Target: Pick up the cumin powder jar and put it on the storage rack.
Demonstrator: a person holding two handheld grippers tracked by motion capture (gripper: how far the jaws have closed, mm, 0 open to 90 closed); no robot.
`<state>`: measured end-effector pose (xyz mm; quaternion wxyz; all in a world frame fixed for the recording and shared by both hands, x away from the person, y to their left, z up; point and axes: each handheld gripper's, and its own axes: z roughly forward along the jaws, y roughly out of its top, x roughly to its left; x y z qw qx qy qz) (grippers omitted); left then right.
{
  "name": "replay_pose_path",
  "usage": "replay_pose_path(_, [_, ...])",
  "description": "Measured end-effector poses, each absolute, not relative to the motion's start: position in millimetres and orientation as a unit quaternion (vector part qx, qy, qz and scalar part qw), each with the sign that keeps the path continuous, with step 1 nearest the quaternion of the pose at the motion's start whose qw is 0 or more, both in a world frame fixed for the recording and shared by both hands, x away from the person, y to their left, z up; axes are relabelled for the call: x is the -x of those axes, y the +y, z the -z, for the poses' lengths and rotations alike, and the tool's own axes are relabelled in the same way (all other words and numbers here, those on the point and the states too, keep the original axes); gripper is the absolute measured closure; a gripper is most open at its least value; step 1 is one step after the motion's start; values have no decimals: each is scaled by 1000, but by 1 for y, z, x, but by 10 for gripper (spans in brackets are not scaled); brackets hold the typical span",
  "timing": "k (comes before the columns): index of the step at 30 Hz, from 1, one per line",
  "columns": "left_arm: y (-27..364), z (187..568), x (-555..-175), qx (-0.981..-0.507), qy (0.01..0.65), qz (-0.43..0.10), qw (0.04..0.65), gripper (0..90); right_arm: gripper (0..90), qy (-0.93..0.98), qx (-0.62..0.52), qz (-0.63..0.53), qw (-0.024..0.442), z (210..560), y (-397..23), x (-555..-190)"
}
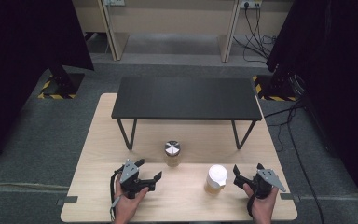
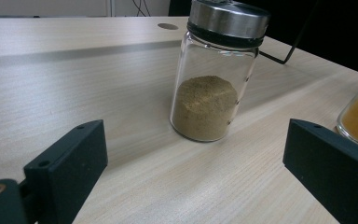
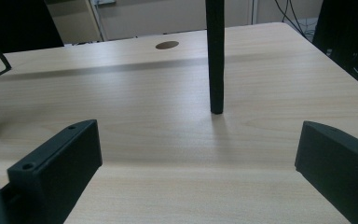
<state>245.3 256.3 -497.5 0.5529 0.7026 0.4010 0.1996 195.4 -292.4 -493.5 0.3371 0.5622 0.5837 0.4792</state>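
Spice jar (image 2: 214,74) unlabelled, before left tool (image 2: 193,172).

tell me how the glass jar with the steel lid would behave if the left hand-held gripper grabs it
The glass jar looks rigid and smooth-walled, so it may slip unless the jaws close squarely. It is tall and narrow, so a push near its steel lid could tip it. The powder fills only its lower part, so it is probably fairly light and bottom-weighted.

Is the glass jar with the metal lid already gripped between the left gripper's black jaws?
No, the glass jar stands free on the wooden table, beyond the open left gripper.
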Motion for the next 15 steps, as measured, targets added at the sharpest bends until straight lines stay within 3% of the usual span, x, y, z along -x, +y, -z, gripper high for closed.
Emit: replay_pose_path(15, [256, 497, -246, -705, 401, -196, 551, 53, 4, 587, -557, -478, 340, 494, -291, -195])
